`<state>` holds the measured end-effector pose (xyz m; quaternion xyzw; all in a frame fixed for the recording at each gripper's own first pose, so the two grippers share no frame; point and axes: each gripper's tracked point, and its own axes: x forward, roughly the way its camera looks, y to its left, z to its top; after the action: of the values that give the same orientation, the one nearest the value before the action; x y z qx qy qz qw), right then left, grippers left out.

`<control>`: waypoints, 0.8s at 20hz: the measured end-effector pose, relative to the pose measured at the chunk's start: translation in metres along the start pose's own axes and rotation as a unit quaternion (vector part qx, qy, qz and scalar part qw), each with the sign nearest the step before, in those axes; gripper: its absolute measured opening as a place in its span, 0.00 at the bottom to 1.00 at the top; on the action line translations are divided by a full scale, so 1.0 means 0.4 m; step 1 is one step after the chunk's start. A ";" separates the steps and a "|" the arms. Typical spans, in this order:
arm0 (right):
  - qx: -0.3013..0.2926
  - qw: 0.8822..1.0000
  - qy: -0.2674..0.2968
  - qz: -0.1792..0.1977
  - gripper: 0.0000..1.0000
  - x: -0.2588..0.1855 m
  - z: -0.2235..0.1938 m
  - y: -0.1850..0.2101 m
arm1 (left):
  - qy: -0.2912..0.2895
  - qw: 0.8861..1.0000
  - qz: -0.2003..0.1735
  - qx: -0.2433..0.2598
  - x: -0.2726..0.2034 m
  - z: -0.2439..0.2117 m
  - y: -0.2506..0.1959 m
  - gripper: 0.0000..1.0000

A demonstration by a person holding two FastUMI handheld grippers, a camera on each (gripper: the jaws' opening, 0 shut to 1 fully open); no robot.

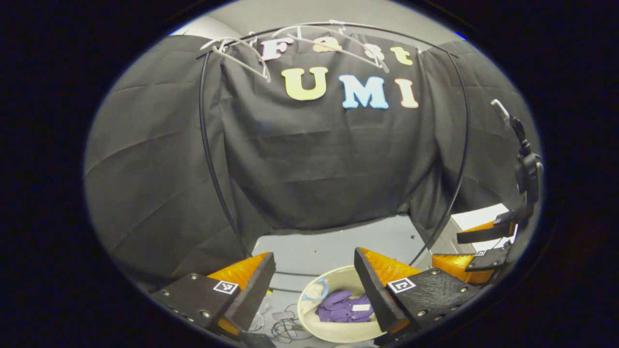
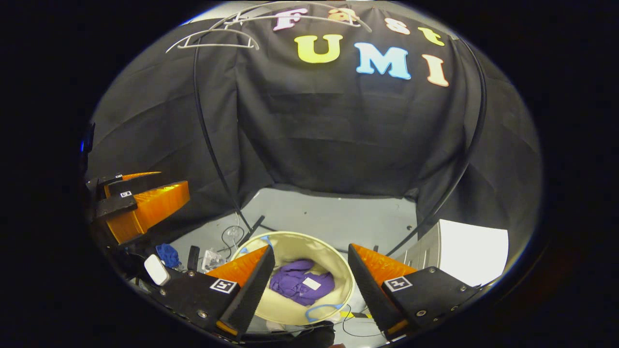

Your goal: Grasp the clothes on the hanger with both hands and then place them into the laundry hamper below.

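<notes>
- We held the left claw [image 1: 314, 285] wide and empty.
- Our right claw [image 2: 311, 278] gaped wide too.
- Purple clothes [image 2: 301, 284] lay inside the hamper [image 2: 333, 258] at six o'clock.

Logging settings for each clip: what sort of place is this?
Likely a staged recording booth, not a home: black cloth walls, a rack with bare hangers, and a hamper holding purple clothes on a grey floor.

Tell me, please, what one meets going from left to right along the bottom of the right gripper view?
Left gripper → blue cloth on the floor → purple garment in the laundry hamper → white box.
</notes>
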<state>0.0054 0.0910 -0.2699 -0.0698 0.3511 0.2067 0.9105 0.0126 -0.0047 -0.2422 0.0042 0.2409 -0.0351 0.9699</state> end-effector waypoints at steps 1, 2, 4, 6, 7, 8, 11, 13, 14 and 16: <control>-0.001 1.000 -0.016 -0.003 0.95 -0.014 0.034 -0.006 | -0.017 1.000 0.002 -0.002 -0.007 0.037 0.005 0.98; -0.001 0.999 -0.034 -0.006 0.94 -0.030 0.066 -0.013 | -0.033 0.999 0.003 -0.003 -0.015 0.080 0.014 1.00; 0.003 0.997 -0.069 -0.016 0.94 -0.070 0.131 -0.025 | -0.065 0.998 0.004 -0.007 -0.034 0.161 0.026 0.95; 0.010 0.994 -0.105 -0.029 0.94 -0.113 0.199 -0.047 | -0.095 0.995 0.005 -0.013 -0.053 0.244 0.041 0.90; 0.013 0.991 -0.125 -0.035 0.94 -0.136 0.236 -0.056 | -0.111 0.994 0.007 -0.013 -0.063 0.285 0.047 1.00; 0.016 0.989 -0.142 -0.040 0.94 -0.157 0.272 -0.067 | -0.125 0.992 0.010 -0.012 -0.078 0.319 0.056 1.00; 0.027 0.979 -0.193 -0.054 0.94 -0.221 0.378 -0.099 | -0.155 0.988 0.013 -0.015 -0.118 0.384 0.074 1.00; 0.028 0.972 -0.223 -0.067 0.94 -0.266 0.435 -0.123 | -0.173 0.985 0.016 -0.019 -0.151 0.422 0.080 1.00; 0.028 0.968 -0.238 -0.073 0.92 -0.289 0.460 -0.134 | -0.180 0.983 0.017 -0.019 -0.164 0.448 0.083 1.00; 0.027 0.961 -0.262 -0.084 0.96 -0.338 0.500 -0.153 | -0.199 0.980 0.018 -0.019 -0.185 0.508 0.087 1.00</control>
<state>0.0632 0.0456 -0.0320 -0.0181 0.0981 0.1310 0.9863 0.0447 0.0296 -0.0285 -0.0173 0.0431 -0.0129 0.9988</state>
